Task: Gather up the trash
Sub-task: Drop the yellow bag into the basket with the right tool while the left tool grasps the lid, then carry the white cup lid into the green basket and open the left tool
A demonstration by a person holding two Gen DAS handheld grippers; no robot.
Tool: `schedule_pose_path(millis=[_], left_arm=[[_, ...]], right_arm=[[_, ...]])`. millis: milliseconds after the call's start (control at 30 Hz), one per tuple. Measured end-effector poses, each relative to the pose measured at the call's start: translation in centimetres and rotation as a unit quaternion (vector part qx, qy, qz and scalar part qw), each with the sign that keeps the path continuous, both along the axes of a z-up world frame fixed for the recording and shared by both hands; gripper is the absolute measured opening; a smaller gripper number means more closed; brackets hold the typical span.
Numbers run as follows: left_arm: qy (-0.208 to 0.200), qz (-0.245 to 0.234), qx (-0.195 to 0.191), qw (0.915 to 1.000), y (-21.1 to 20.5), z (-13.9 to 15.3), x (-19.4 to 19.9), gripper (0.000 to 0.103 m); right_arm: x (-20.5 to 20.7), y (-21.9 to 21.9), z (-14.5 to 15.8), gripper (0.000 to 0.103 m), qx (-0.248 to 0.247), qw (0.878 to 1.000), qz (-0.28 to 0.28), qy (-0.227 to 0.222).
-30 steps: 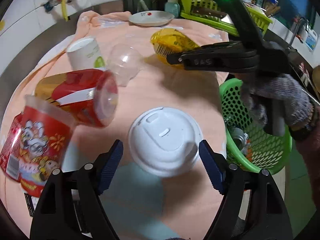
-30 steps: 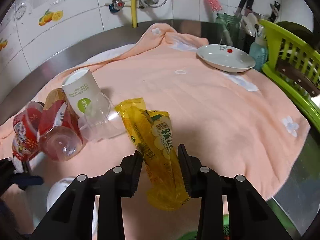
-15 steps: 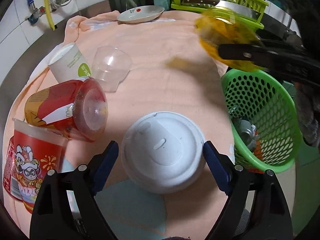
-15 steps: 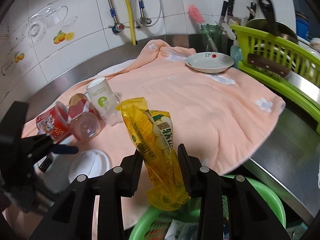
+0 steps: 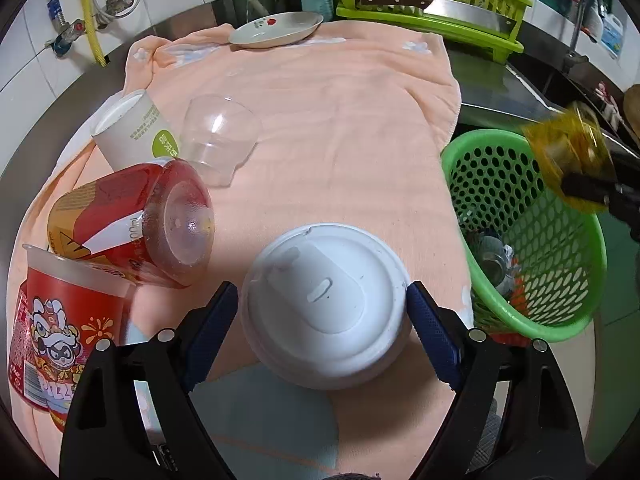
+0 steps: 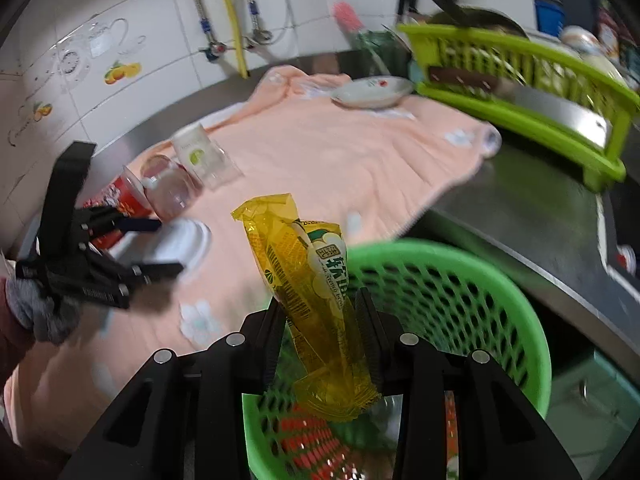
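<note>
Your right claw [image 6: 320, 320], clamped on the yellow wrapper [image 6: 308, 280], is above the green basket [image 6: 460, 280]; the wrapper's long axis runs up out of the claw. Your left claw [image 5: 322, 316] stands wide around the white lid [image 5: 324, 304], not yet gripping.

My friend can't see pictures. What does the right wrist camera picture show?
The right gripper pinches a yellow snack wrapper above a green basket that already has trash in it. Behind lies a peach towel with cups; the left gripper reaches around a white lid.

A soft matt cloth [image 5: 340, 120] (peach) is laid on brushed metal counter [image 6: 520, 216]. The wrapper [image 6: 316, 304] is seen as glossy film, the basket [image 6: 460, 292] as perforated plastic.
</note>
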State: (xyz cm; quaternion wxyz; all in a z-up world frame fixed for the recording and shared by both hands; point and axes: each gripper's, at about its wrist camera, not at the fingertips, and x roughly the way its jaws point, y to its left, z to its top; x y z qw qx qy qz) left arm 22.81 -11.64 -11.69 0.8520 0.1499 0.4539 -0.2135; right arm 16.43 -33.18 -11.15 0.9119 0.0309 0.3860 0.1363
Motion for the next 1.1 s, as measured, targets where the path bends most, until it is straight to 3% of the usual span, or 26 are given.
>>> schedule_pose_path(millis=[433,600,1100], left_arm=[[0.008,-0.014,-0.004,0.9999,-0.3,-0.4,-0.4,0.085],[0.009,-0.014,-0.010,0.9998,-0.1,-0.4,-0.3,0.085],[0.001,-0.014,-0.011,0.9998,-0.2,-0.4,-0.5,0.084]], right_arm=[[-3.5,-2.9,-5.0,0.040,0.036,0.997,-0.024,0.068],[-4.0,-3.4,-5.3,0.057,0.037,0.996,-0.036,0.067],[-5.5,-5.3,-4.2,0.064,0.058,0.995,-0.068,0.046]])
